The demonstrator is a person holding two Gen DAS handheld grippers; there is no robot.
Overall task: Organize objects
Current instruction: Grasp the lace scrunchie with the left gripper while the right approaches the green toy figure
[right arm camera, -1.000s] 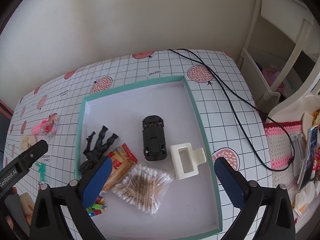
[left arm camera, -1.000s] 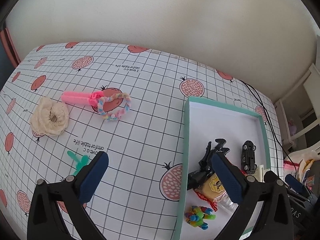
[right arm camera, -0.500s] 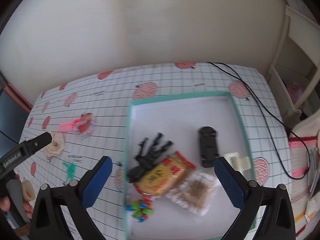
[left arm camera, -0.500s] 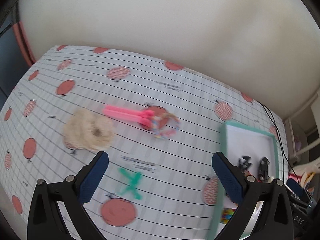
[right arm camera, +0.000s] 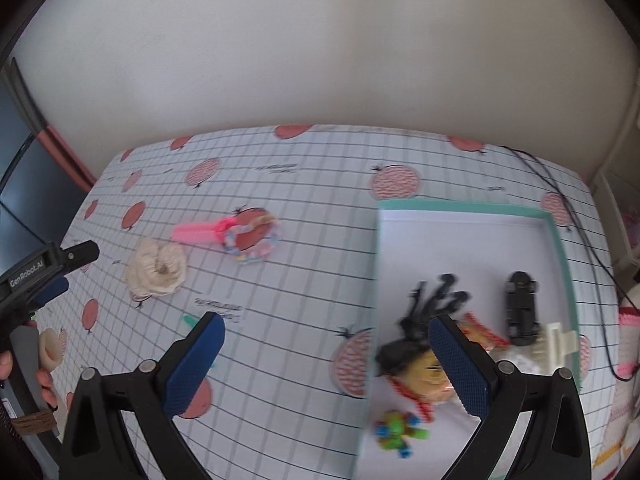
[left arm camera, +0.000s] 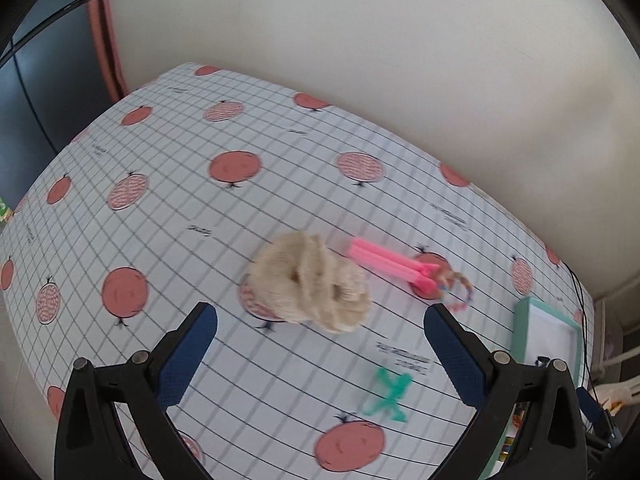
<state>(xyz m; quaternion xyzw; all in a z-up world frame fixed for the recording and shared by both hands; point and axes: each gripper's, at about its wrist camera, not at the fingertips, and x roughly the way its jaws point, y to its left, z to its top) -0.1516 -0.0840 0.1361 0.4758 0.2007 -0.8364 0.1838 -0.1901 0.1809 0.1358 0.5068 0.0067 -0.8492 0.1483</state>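
A cream knitted scrunchie lies on the checked tablecloth, just beyond my open left gripper. To its right sit a pink clip and a pastel beaded bracelet. A green clip lies nearer, beside the right finger. In the right wrist view my open right gripper hangs over the tablecloth by the left wall of the teal box. The box holds a black toy car, a black figure, a snack pack and a colourful toy. The scrunchie, pink clip and bracelet appear left of it.
A black cable runs over the table's right side. A white clip lies in the box's right corner. The left gripper and a hand holding it show at the left edge of the right wrist view. A wall stands behind the table.
Both grippers swung left, away from the box. The left one now faces the scrunchie; the right one has gone from over the box to its left wall. Both stayed open.
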